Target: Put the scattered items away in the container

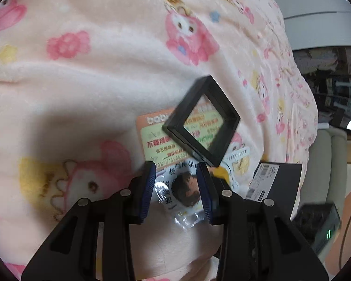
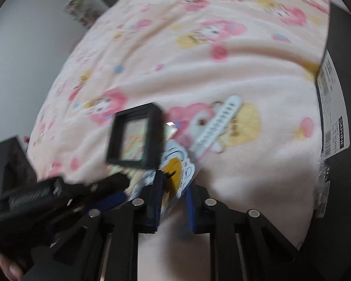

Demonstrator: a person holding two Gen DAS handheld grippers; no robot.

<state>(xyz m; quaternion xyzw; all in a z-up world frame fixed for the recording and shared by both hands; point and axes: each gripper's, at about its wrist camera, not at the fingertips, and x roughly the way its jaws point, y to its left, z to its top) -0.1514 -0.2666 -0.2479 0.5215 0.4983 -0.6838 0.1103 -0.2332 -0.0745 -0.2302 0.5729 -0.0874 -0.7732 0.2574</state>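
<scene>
Pink cartoon-print blanket [image 1: 86, 75] covers the whole work surface; scattered items lie clustered on it.

Left gripper [image 1: 176, 180]: jaws spread, nothing between the blue pads. Directly under the gap lies a clear-wrapped badge [image 1: 187, 190] printed with a cartoon face with brown hair, flat on the blanket. Pads flank it on both sides; contact cannot be told.

Just beyond the fingertips: black square frame [image 1: 202, 120] with a see-through centre, blurred, tilted on a corner like a diamond. Whether it rests on the pile or is clear of it cannot be told. Its lower corner sits near the tip of the right-hand finger, not between the jaws. Behind and under it an orange-and-green printed card [image 1: 159, 140] lies flat, text upside down. To the right of the frame, a white perforated strap [image 1: 236, 155] lies on the blanket.

Black box [image 1: 278, 182] with a white label sits at the blanket's right edge, well apart from the jaws.

Right gripper [image 2: 173, 187]: jaws part-open around the edge of a blue-white-and-yellow packet [image 2: 175, 171]; firm pinch cannot be confirmed, view blurred. From this side the frame stands ahead and left of the fingertips, the strap ahead and right, the box at the far right edge.
</scene>
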